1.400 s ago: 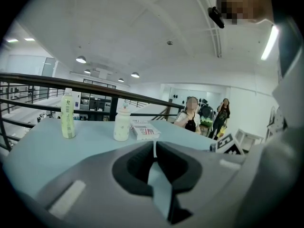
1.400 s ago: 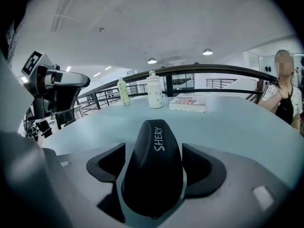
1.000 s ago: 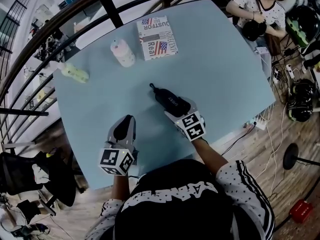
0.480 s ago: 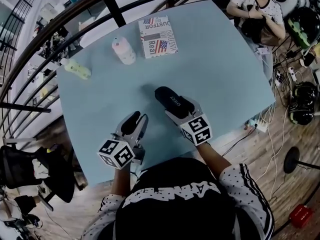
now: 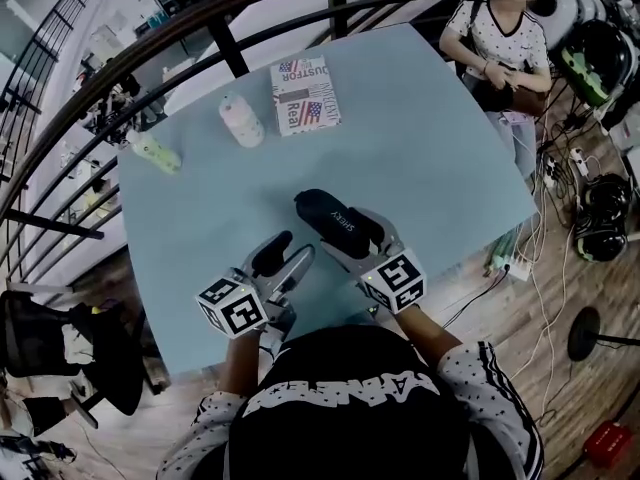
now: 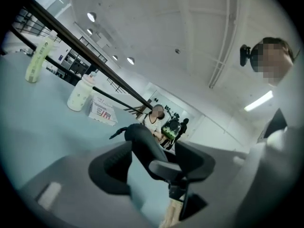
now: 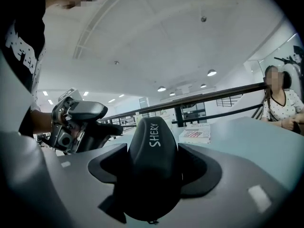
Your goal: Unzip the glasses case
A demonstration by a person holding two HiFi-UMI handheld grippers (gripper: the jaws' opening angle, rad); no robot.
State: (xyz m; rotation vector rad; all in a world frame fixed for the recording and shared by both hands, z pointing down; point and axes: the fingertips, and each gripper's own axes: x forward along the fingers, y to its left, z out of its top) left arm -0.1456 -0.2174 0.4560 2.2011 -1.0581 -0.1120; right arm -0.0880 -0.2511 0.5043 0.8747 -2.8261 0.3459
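The black glasses case (image 5: 330, 218), marked SHERY, is clamped at its near end by my right gripper (image 5: 352, 234), which is shut on it. In the right gripper view the case (image 7: 153, 151) fills the space between the jaws. Its far end points away and to the left, and a small zipper pull (image 6: 117, 133) sticks out there. My left gripper (image 5: 288, 254) is open just left of the case, with nothing between its fingers. Seen from the left gripper view, the case (image 6: 145, 146) lies just beyond the spread jaws.
On the light blue table (image 5: 430, 148), a flag-printed box (image 5: 305, 93) and a white bottle (image 5: 241, 120) stand at the back. A pale green bottle (image 5: 155, 153) lies at the far left edge. A person (image 5: 500, 38) sits beyond the right corner. Dark railings run behind.
My left gripper has moved forward and right toward the case, and its jaws have spread apart. The right gripper has shifted slightly left with the case.
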